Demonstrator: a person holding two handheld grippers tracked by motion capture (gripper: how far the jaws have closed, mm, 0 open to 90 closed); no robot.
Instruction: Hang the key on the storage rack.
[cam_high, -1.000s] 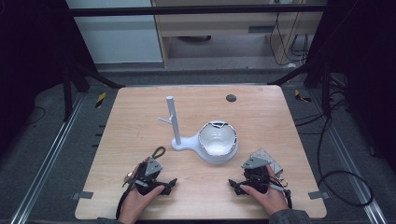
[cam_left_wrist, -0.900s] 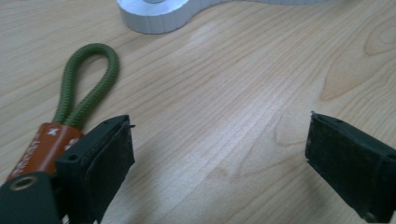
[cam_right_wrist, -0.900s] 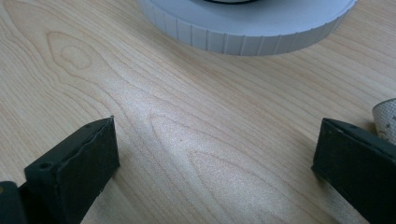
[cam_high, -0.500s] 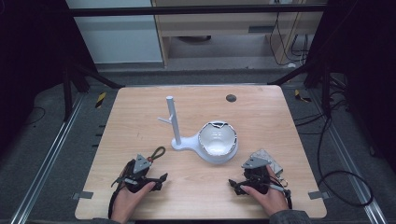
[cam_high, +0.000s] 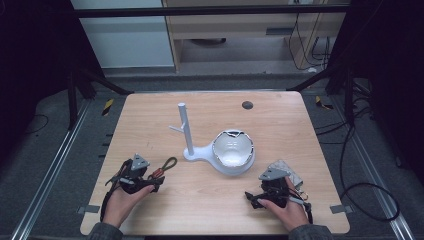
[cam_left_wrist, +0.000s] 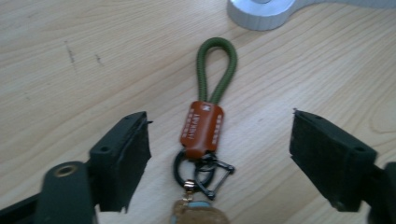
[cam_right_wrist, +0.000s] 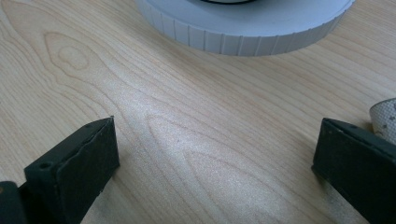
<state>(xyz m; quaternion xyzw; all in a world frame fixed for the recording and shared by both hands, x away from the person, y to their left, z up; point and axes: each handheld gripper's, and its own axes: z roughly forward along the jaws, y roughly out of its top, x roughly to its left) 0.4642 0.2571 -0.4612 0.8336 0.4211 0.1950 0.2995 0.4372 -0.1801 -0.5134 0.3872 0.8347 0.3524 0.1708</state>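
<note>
A keychain (cam_high: 167, 164) with a green cord loop, an orange-brown tag and black rings lies flat on the wooden table (cam_high: 210, 115). In the left gripper view the keychain (cam_left_wrist: 201, 130) lies between the two black jaws without touching either pad. My left gripper (cam_left_wrist: 218, 119) is open and its jaws have just been closing. In the high view my left gripper (cam_high: 151, 179) sits just left of the keychain. My right gripper (cam_high: 260, 190) rests near the front right, and its jaws (cam_right_wrist: 217, 123) stand wide open over bare wood.
A white stand (cam_high: 186, 131), an upright post with a side peg, joins a round white dish (cam_high: 233, 152) at mid-table; the dish base (cam_right_wrist: 243, 28) lies just ahead of the right jaws. A pale textured pad (cam_high: 287, 169) lies beside the right hand. A dark disc (cam_high: 247, 105) sits far back.
My left hand has shifted left and a little away from the front edge, uncovering more of the keychain. The keychain and the right hand have stayed in place.
</note>
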